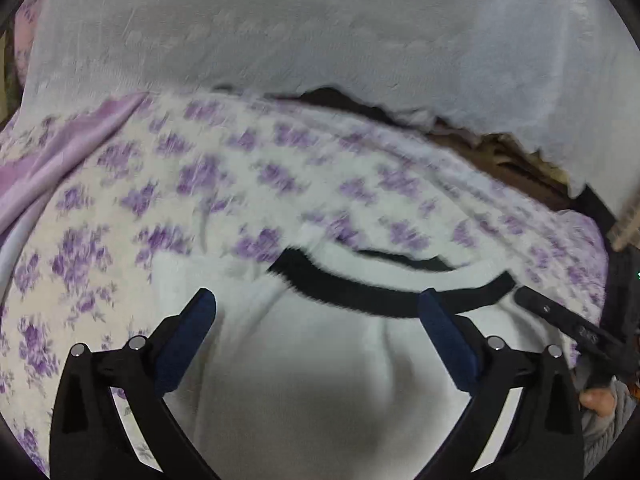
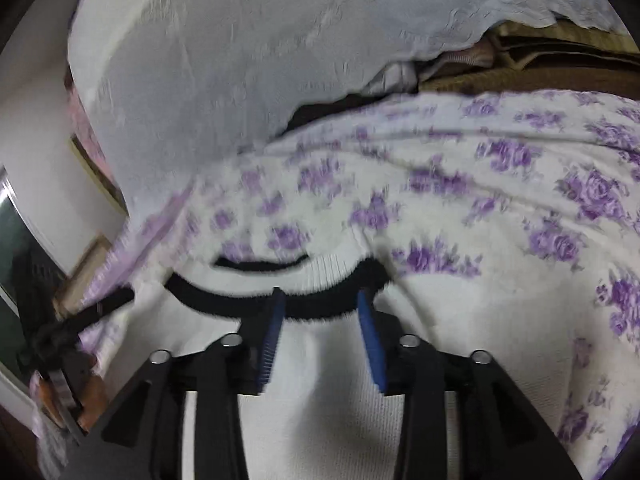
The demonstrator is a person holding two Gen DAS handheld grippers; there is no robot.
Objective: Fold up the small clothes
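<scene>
A white knit garment [image 1: 320, 360] with a black neckline band [image 1: 360, 300] lies on a bedspread with purple flowers. My left gripper [image 1: 318, 298] is wide open above the garment, its blue pads on either side of the neckline. In the right wrist view the same garment [image 2: 320, 380] and its black band [image 2: 224, 304] lie just ahead. My right gripper [image 2: 322, 300] is open with a narrower gap, its tips at the black band. Neither gripper holds cloth. The right gripper [image 1: 568, 324] shows at the right edge of the left wrist view.
The floral bedspread [image 1: 200, 184] covers the surface around the garment. A pale grey textured cloth [image 1: 320, 32] drapes behind it. Brown folded fabrics [image 2: 540, 64] are at the back right. A wall and a dark window [image 2: 16, 240] are at the left.
</scene>
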